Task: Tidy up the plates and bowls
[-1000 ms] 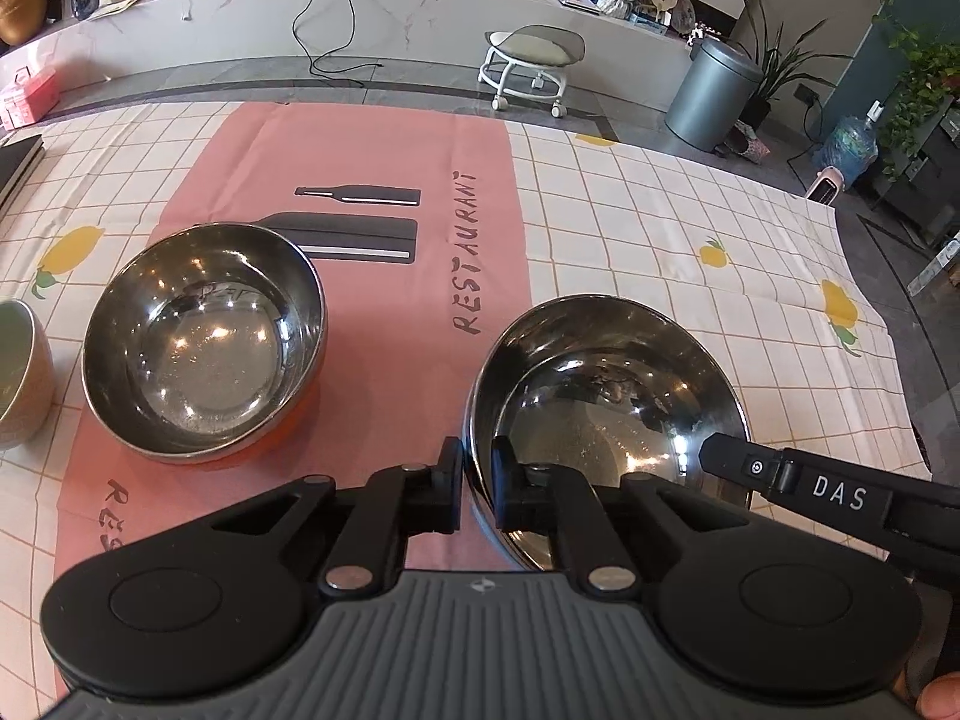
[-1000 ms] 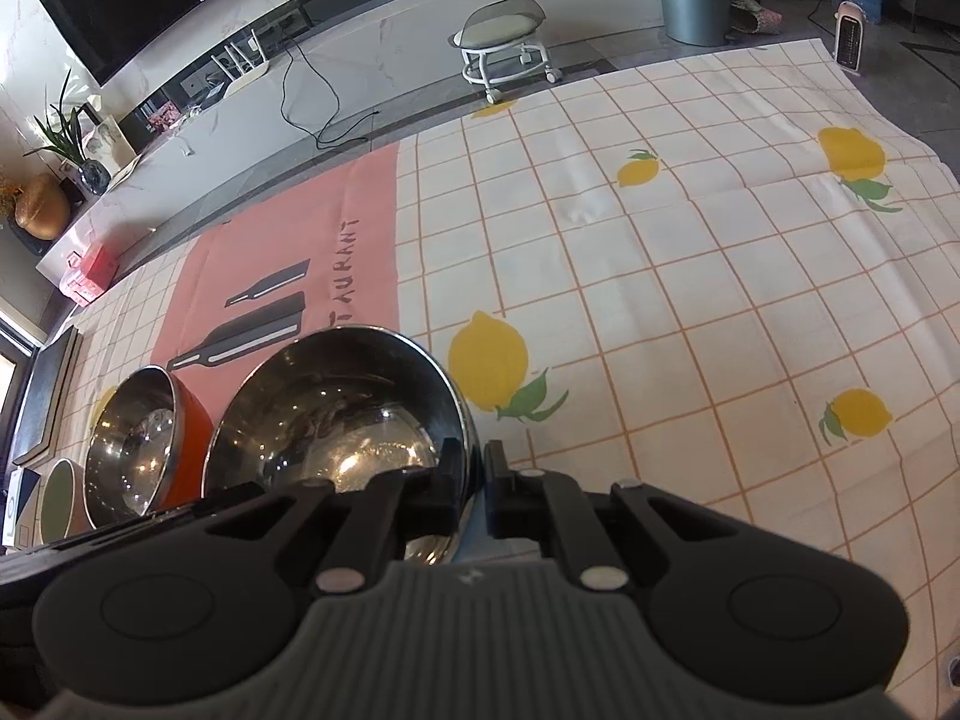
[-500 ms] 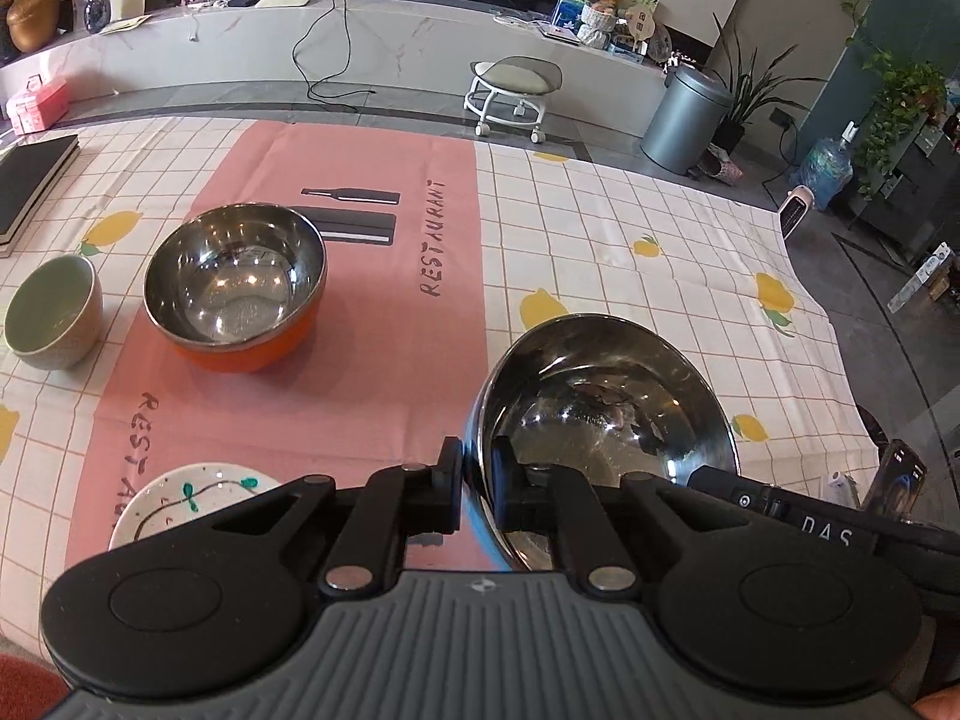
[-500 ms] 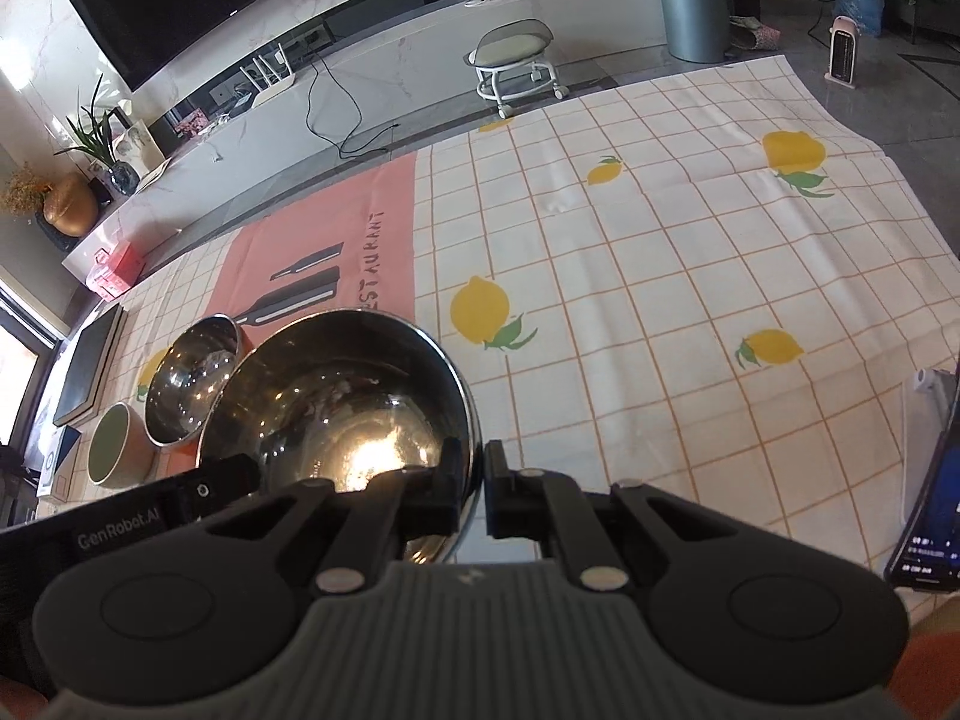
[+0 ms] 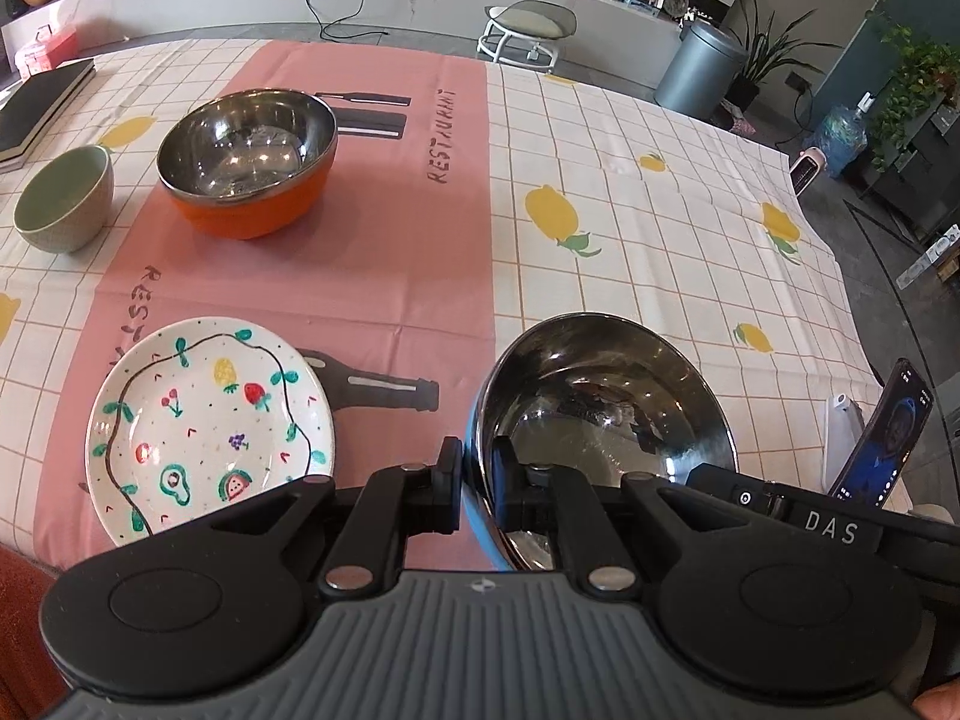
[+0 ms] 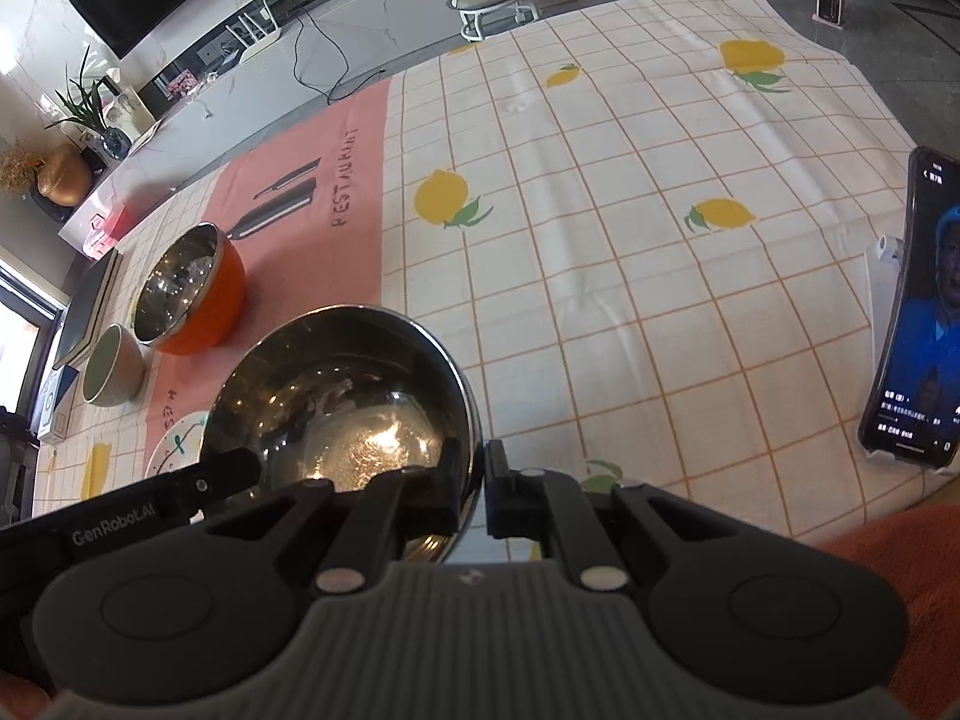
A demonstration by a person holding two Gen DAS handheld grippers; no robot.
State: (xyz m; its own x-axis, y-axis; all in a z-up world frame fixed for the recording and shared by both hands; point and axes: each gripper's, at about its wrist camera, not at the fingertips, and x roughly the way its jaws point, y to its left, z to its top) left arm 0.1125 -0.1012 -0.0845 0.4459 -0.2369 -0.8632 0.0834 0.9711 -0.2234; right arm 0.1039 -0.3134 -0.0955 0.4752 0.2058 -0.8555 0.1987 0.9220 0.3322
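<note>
Both grippers hold one steel bowl with a blue outside (image 5: pixel 606 420), lifted above the near right of the table. My left gripper (image 5: pixel 479 480) is shut on its left rim. My right gripper (image 6: pixel 474 489) is shut on its right rim; the bowl fills the lower left of the right wrist view (image 6: pixel 342 402). An orange steel bowl (image 5: pixel 246 165) stands at the far left, also in the right wrist view (image 6: pixel 192 288). A small green bowl (image 5: pixel 63 198) sits left of it. A painted fruit plate (image 5: pixel 207 429) lies near left.
A pink runner and lemon-check cloth (image 5: pixel 630 240) cover the table. A phone on a stand (image 5: pixel 888 438) sits at the near right edge, also in the right wrist view (image 6: pixel 924 324). A black book (image 5: pixel 42 102) lies far left.
Both grippers rose and pulled back toward the near edge with the blue bowl. The orange bowl now lies farther off, and the plate and phone have come into view.
</note>
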